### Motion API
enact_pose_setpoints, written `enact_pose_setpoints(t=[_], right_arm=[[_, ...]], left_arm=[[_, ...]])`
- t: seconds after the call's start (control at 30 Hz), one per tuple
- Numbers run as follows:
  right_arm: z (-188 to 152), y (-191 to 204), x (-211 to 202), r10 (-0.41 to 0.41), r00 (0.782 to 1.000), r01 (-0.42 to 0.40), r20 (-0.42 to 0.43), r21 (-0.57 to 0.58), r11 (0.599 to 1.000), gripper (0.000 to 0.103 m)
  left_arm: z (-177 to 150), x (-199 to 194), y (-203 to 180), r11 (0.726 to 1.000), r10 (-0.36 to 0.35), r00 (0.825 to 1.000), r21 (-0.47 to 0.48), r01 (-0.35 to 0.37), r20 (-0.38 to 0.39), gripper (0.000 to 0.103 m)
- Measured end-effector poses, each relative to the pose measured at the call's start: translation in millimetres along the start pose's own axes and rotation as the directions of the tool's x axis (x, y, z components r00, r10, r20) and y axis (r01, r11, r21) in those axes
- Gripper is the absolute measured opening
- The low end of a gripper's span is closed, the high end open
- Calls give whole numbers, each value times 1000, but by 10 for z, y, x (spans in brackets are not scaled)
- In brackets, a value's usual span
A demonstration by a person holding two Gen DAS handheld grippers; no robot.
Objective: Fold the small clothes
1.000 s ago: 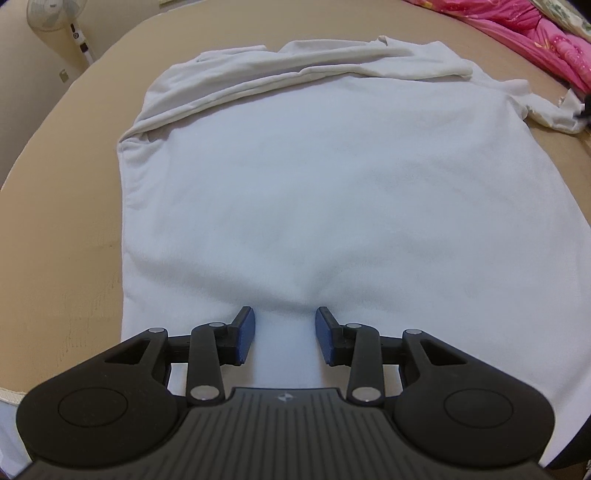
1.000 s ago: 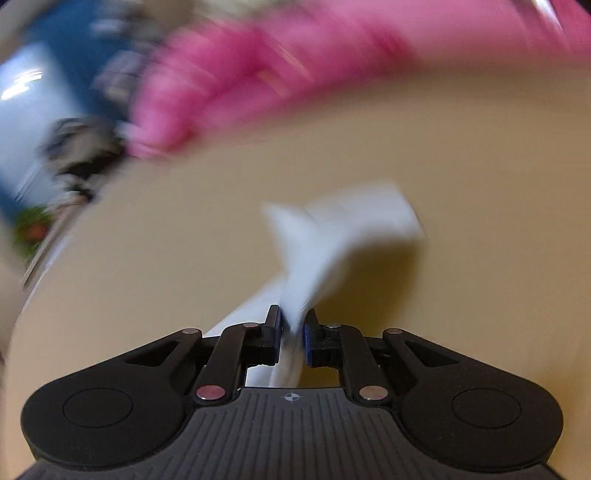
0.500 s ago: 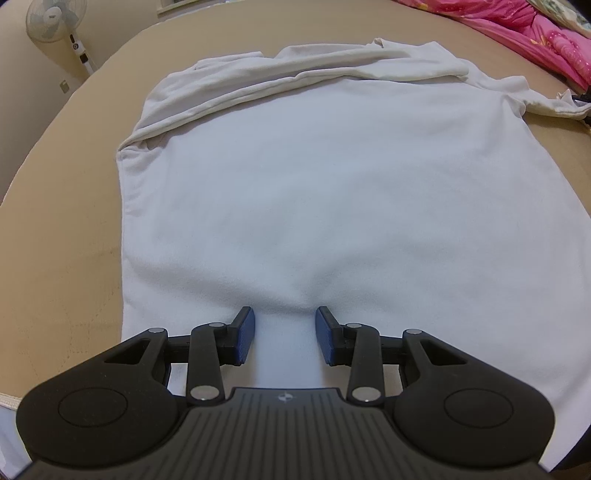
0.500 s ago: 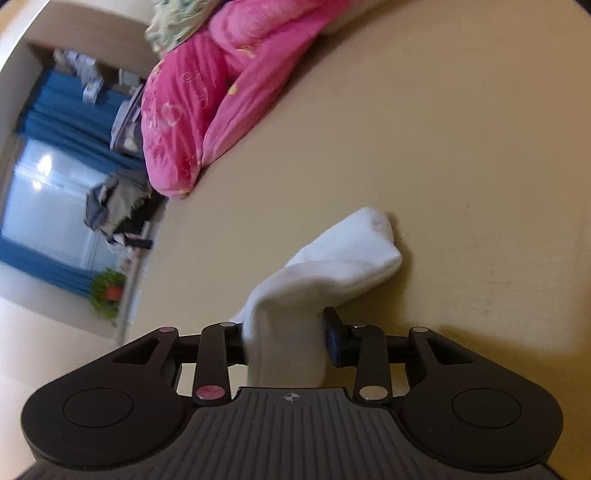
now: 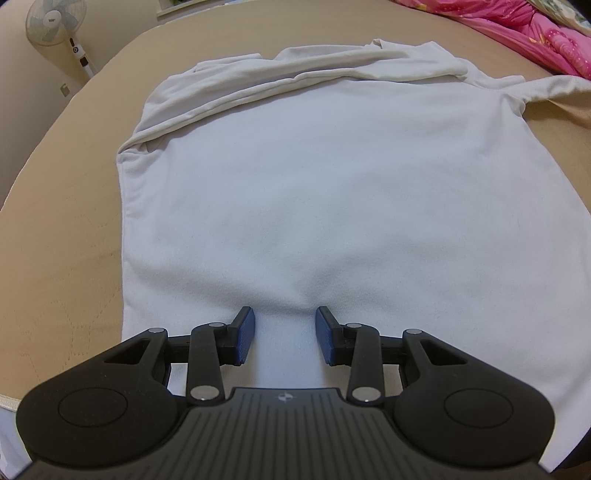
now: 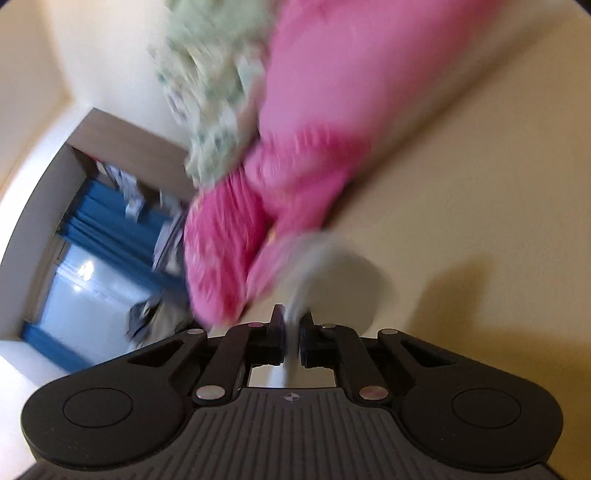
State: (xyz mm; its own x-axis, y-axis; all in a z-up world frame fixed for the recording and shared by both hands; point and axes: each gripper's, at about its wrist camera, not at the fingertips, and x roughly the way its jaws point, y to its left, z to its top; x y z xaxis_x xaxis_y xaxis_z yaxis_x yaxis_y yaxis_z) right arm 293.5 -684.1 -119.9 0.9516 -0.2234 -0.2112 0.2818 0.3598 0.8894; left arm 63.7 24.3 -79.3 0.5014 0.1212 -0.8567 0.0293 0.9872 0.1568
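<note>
A white T-shirt [image 5: 332, 177] lies spread flat on the tan bed surface [image 5: 62, 240], its far part bunched in folds and one sleeve [image 5: 554, 86] reaching right. My left gripper [image 5: 284, 325] is open and empty, low over the shirt's near hem. In the blurred right wrist view, my right gripper [image 6: 291, 325] is shut on the white sleeve fabric [image 6: 332, 273], which sticks up between the fingers above the tan surface [image 6: 480, 166].
A pink quilt [image 5: 535, 33] lies at the far right of the bed and fills the right wrist view [image 6: 295, 166], with a green patterned cloth [image 6: 207, 85] beside it. A standing fan [image 5: 55, 26] is at the far left. Blue curtains [image 6: 103, 229] hang beyond.
The right gripper opened wider around the sleeve half a second ago, has shut on it again, and is swinging towards the pink quilt. The left gripper has barely moved.
</note>
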Motion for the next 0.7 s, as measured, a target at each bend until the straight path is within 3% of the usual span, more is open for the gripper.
enact_pose_setpoints(t=[0.03,0.07,0.13,0.17,0.2,0.27,0.37,0.4,0.43,0.5,0.53,0.6,0.63,0.7], right_arm=[[10,-41,-10,-53,998,53,15,-25,998,7],[2,-112,27,-176,984,176,4,-50,983,7],[-43,-298,99,-348,936,345,-52,-65,936,7],[-75,-400,99,-385,920,381,-73,-55,923,2],[-79,-411,72,-371,926,368,-69,-51,928,2],[-58,-265,46,-400,916,393,-43,-111,913,4],[-30,-136,-181,-350,936,353,48,-160,922,4],[-18,-72,-179,-385,920,393,80,-210,895,4],[-14,-63,-135,-458,885,464,83,-242,852,4],[-8,-183,-45,-632,774,619,31,-245,746,7],[-25,-153,-68,-647,761,637,52,-251,729,10],[-112,224,-172,-649,736,668,191,-354,654,19],[-145,442,-274,-595,764,642,250,-389,660,19],[-179,932,-520,-453,845,535,285,-433,726,22]], left_arm=[[2,-2,2,1000,0,1000,-1,0,0,41],[3,-1,3,1000,0,1000,0,0,0,41],[2,0,5,1000,0,1000,1,0,0,41],[2,1,6,1000,0,1000,1,0,0,41],[2,0,9,1000,1,1000,1,-1,-1,41],[9,-1,2,1000,3,1000,1,-3,-3,40],[14,-1,3,1000,3,1000,2,-3,-3,41],[14,-1,3,1000,3,1000,2,-3,-3,41],[13,-1,4,1000,3,1000,2,-3,-3,40],[17,-2,10,1000,2,1000,-3,-2,-4,40],[25,-4,16,1000,0,1000,-6,0,-6,40],[55,-10,61,999,-14,1000,-29,13,-11,40],[77,-23,100,998,-23,1000,-54,23,-9,40],[126,-87,172,995,-38,999,-97,40,17,40]])
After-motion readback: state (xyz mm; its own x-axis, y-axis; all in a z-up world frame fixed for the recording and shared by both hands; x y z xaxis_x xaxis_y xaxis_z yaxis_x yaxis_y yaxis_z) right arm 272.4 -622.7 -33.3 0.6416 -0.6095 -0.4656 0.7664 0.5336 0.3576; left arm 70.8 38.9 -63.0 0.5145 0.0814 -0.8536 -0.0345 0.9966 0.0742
